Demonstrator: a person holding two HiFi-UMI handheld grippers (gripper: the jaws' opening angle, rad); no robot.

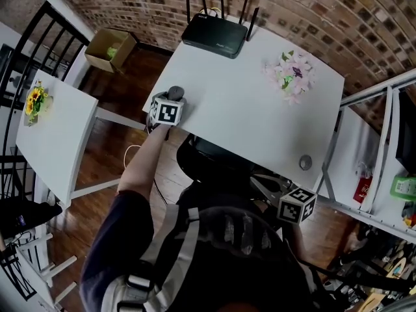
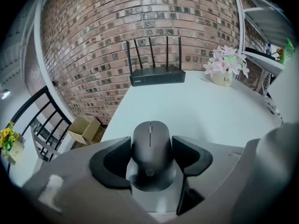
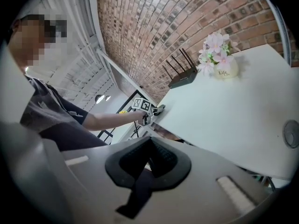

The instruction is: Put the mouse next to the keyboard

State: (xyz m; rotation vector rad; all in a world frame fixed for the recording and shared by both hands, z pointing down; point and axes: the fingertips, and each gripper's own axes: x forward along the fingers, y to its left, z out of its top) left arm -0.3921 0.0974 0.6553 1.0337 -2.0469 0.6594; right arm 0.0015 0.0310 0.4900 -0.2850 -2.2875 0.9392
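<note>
Gripping the mouse (image 2: pixel 149 139) across its flanks with the left claw (image 2: pixel 152 148), at the white surface's (image 1: pixel 247 109) near-left corner. Likely light, rigid, slick-shelled, so best pinched at the waist. Farther right, below the edge: right claw (image 3: pixel 148 160), closed on nothing.

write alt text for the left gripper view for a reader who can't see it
The left gripper grips a dark grey computer mouse between its two jaws. Beyond lies a white table with a black four-antenna router at its far edge and a pot of pink and white flowers at the right, before a brick wall.
</note>
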